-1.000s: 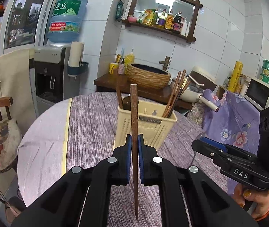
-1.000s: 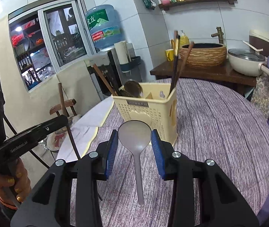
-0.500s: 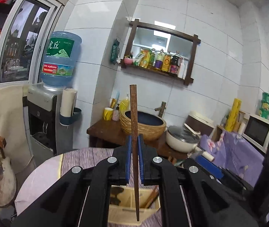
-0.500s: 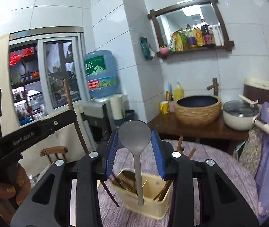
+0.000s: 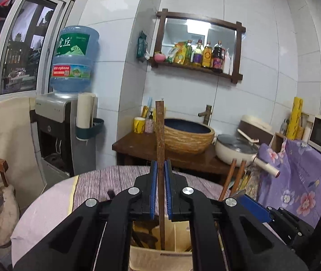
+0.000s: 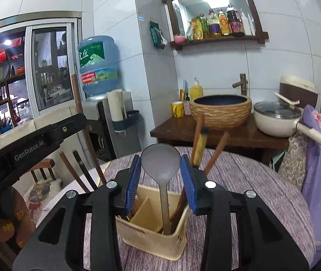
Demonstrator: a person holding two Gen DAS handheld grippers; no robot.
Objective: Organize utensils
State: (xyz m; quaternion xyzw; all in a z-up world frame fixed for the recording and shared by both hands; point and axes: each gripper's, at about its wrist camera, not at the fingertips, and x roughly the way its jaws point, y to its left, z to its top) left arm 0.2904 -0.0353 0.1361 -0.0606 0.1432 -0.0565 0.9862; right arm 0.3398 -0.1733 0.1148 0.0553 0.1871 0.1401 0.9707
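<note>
On the round table our cream basket already holds several chopsticks, rising toward one o'clock. Our right gripper is clamped on a grey spoon whose handle hangs over the basket's right compartment; our left gripper pinches one upright chopstick above the basket. Both remain to be dropped in.

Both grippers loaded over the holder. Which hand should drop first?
Probably right. The spoon in the right gripper already has its handle down inside the holder. The left gripper holds its chopstick with the tip just at the rim.
</note>
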